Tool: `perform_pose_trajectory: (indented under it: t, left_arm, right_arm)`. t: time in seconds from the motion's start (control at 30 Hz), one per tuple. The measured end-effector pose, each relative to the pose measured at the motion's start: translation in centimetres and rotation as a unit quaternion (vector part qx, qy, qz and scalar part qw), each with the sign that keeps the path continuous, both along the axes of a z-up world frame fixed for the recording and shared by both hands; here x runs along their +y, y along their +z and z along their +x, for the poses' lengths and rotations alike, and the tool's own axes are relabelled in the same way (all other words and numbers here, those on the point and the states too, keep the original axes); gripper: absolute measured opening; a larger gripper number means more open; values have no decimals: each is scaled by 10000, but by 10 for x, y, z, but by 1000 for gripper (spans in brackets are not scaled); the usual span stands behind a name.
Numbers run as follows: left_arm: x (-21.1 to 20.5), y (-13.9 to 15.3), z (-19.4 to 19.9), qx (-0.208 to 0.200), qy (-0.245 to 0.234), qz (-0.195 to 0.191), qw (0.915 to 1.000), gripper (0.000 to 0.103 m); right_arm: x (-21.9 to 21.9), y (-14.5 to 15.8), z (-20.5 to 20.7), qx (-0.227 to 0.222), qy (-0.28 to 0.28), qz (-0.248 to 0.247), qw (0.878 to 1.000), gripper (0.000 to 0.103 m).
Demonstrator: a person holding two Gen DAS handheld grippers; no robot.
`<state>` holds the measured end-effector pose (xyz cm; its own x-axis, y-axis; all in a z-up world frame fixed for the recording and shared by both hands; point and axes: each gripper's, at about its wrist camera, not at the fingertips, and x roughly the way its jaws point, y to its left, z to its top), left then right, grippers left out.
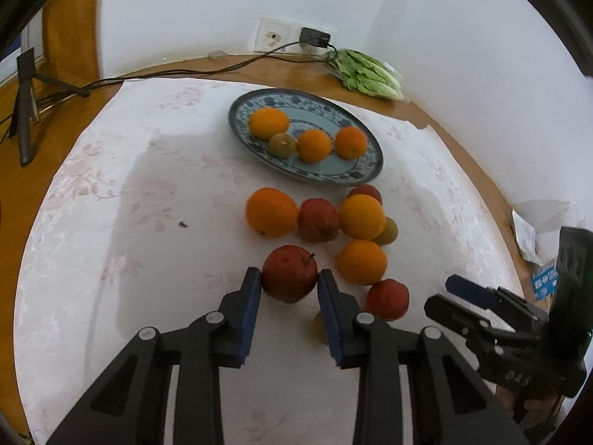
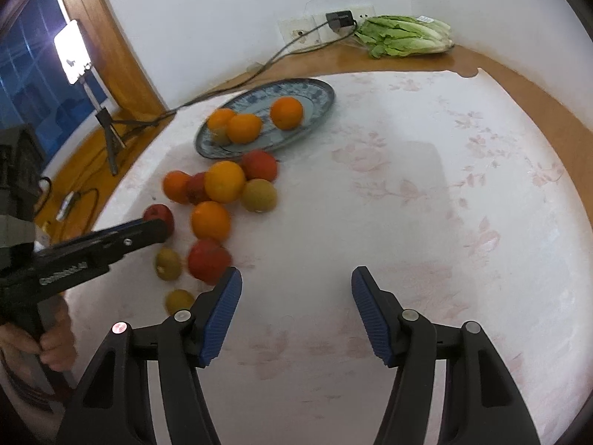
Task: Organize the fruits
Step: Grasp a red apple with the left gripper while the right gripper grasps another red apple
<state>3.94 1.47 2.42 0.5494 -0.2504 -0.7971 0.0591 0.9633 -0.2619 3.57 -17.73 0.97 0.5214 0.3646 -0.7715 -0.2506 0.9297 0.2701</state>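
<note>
My left gripper [image 1: 290, 278] is shut on a red apple [image 1: 290, 273]; both blue pads touch its sides. A blue-patterned plate [image 1: 365, 168] at the back holds three oranges [image 1: 313, 145] and a small greenish fruit [image 1: 282, 144]. Between plate and gripper lie loose oranges [image 1: 272, 212], red apples [image 1: 387, 298] and greenish fruits [image 1: 388, 233] on the white cloth. My right gripper [image 2: 296, 289] is open and empty over bare cloth, right of the pile. The held apple [image 2: 160, 216] shows there behind the left gripper's fingers [image 2: 141, 233], and the plate [image 2: 318, 91] lies beyond.
A lettuce head [image 1: 370, 74] lies at the back right on the wooden table edge by a wall socket with a plug and cable [image 1: 315, 39]. A tripod [image 1: 26, 107] stands at the far left. Papers [image 1: 526, 233] lie at the right edge.
</note>
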Motion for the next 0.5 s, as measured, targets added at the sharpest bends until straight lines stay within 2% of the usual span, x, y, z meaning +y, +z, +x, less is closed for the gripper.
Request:
perform_pose_trajectory:
  t: [0.17,0.23,0.5]
  left_arm:
    - [8,0,-1,-10,95,-75,9999,33]
    - [9,0,-2,-7,114,-103,9999,33]
    - [12,-1,-1,1,151,-115,9998,33]
  right_arm:
    - [23,8,-3,-63,302,164,9994,61]
    - [33,7,-4,-64,435,124,9990,57]
    - [55,-6,1,74,692,-52,9976,52]
